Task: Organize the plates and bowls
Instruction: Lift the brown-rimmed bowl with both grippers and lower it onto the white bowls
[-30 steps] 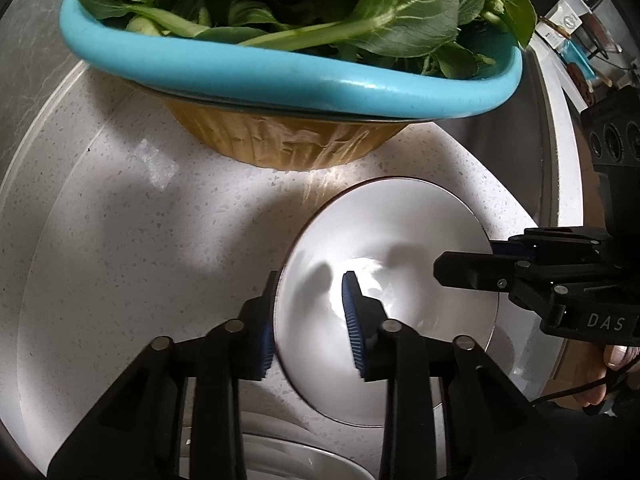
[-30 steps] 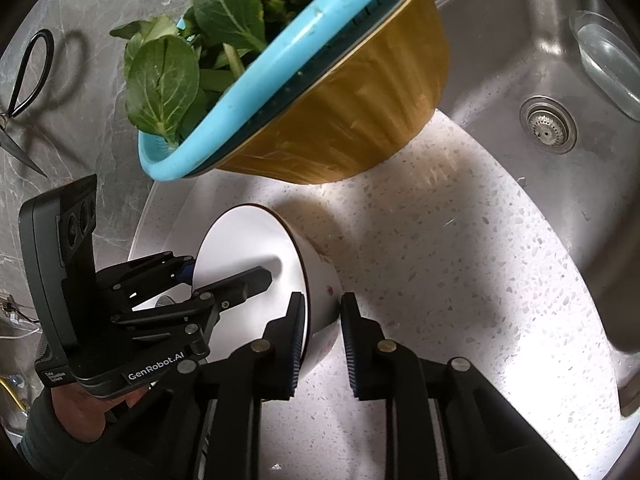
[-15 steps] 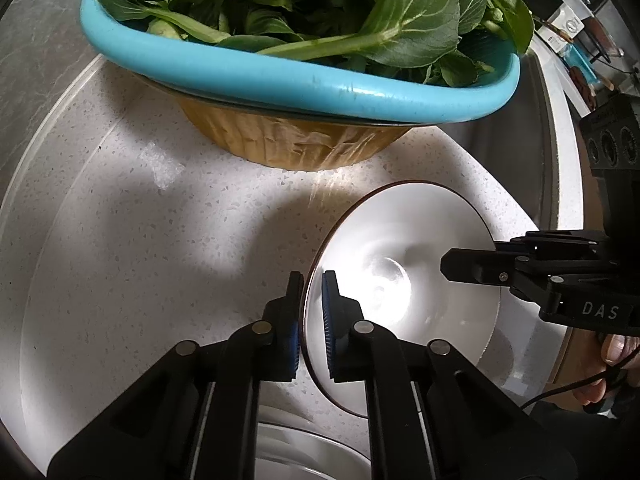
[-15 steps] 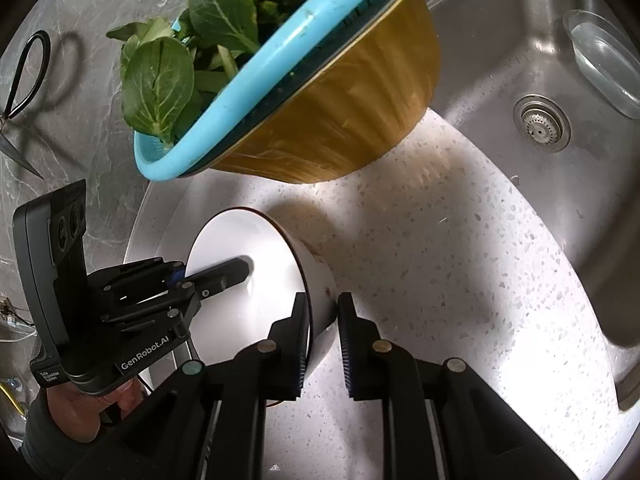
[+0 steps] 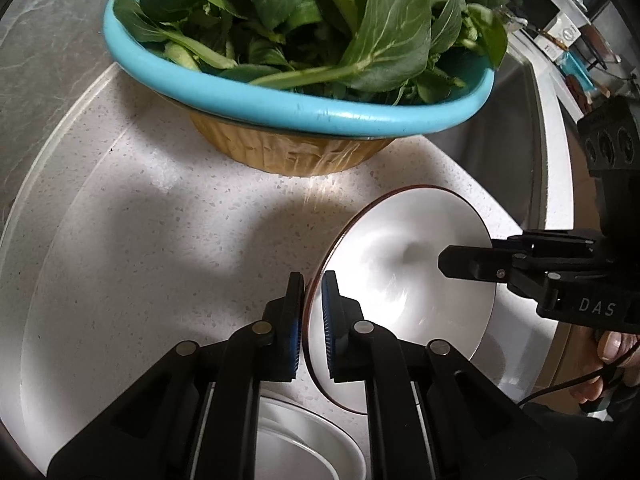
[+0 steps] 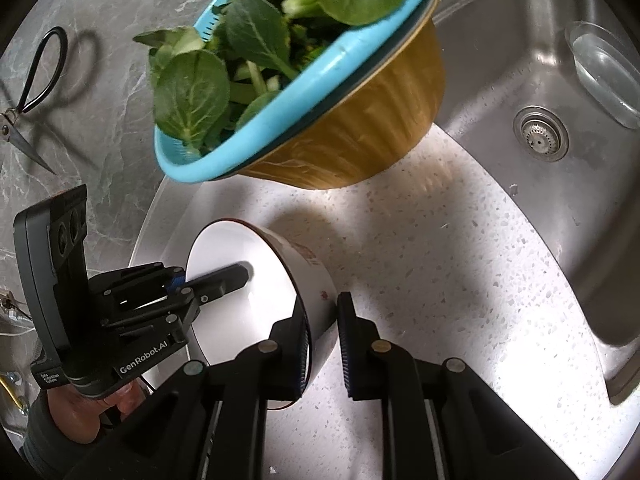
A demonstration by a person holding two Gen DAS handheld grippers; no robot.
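Observation:
A white bowl (image 5: 412,272) with a thin brown rim is tilted on its side over the speckled white board (image 5: 120,240). My left gripper (image 5: 312,320) is shut on its near rim, one pad inside and one outside. My right gripper (image 6: 322,336) is shut on the opposite wall of the same bowl (image 6: 240,304), whose mouth faces left in the right wrist view. There the left gripper (image 6: 224,276) shows one finger inside the bowl. In the left wrist view the right gripper (image 5: 472,268) reaches in from the right. A second white dish (image 5: 304,440) lies under my left fingers, partly hidden.
A blue colander (image 5: 320,112) full of green leaves sits in a golden bowl (image 6: 360,140) at the back of the board. The steel sink (image 6: 500,60) with a clear glass dish (image 6: 600,68) is to the right. Scissors (image 6: 28,92) lie on the grey counter.
My left gripper closed from open onto the bowl's rim and rose a little. The bowl has tipped further onto its side. The right gripper kept its hold.

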